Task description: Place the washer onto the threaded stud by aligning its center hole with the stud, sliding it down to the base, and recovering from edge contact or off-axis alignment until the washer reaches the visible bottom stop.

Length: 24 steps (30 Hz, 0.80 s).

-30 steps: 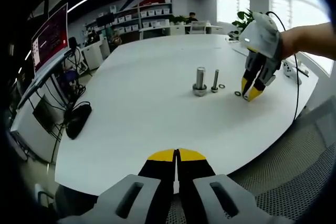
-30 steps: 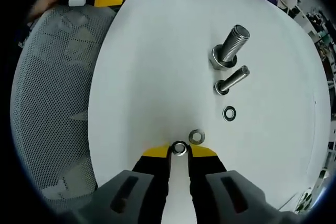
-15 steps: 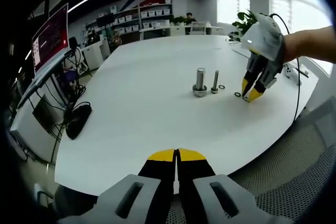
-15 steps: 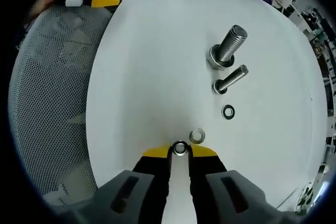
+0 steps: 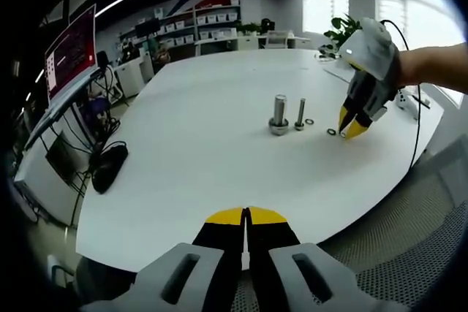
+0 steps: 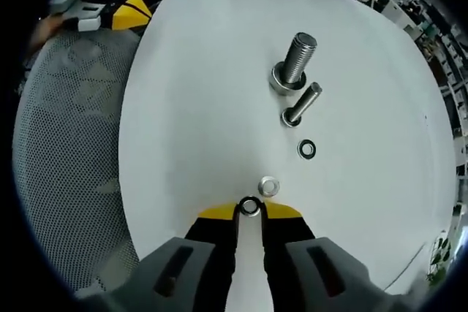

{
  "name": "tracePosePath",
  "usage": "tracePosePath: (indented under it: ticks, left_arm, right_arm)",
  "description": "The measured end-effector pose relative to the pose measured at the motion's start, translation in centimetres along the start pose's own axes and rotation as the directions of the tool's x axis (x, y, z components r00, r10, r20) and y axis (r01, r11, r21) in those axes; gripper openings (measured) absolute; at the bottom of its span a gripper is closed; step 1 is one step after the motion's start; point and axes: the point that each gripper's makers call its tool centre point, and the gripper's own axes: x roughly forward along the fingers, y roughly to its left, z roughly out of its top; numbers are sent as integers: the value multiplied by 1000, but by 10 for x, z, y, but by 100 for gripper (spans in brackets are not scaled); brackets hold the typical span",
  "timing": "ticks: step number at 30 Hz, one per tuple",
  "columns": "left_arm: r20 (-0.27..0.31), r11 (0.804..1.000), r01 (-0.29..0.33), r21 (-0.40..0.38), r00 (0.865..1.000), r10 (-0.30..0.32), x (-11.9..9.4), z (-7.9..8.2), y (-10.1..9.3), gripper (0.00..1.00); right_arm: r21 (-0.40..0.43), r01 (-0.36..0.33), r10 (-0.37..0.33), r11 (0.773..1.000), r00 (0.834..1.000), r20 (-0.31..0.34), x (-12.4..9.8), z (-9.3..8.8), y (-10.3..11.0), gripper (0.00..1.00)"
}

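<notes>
Right gripper (image 6: 250, 208) pinched a washer (image 6: 250, 206) edgewise; levelling it over the threaded stud (image 6: 295, 61) at 1 o'clock should prevent edge contact.

Open white tabletop, with hardware bunched in one short row.

Ahead of the right gripper (image 6: 250, 207), pinching a small washer (image 6: 250, 206): a loose washer (image 6: 268, 185) just beyond the tips, then a dark washer (image 6: 307, 149), a thin bolt (image 6: 299, 105) and the thick threaded stud (image 6: 292, 61), all near one another. Bare table (image 6: 190, 100) to the left of that row, wide enough for a pass. Mesh chair (image 6: 66, 151) along the table edge; computer mouse (image 5: 107, 166) well apart.
</notes>
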Motion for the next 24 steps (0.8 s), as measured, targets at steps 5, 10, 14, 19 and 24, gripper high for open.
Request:
tracePosePath:
  ticks: [5, 10, 14, 19, 24]
  left_arm:
    - [8, 1000, 5, 0, 1000, -5, 0, 1, -1, 0]
    - [5, 1000, 5, 2, 1000, -5, -1, 1, -1, 0]
    - [-1, 1000, 6, 5, 1000, -6, 0, 0, -2, 0]
    - [-7, 1000, 5, 8, 1000, -5, -1, -1, -2, 0]
    - [-5, 1000, 6, 7, 1000, -6, -1, -1, -2, 0]
  right_arm:
    - [4, 4, -4, 1000, 1000, 15, -8, 7, -3, 15]
    - [12, 14, -14, 1000, 1000, 25, -14, 15, -6, 14]
    - [7, 22, -23, 1000, 999, 39, -20, 24, -10, 14]
    - [11, 41, -42, 999, 995, 86, -28, 42, -17, 14]
    - [7, 68, -69, 998, 989, 129, -32, 59, -27, 14]
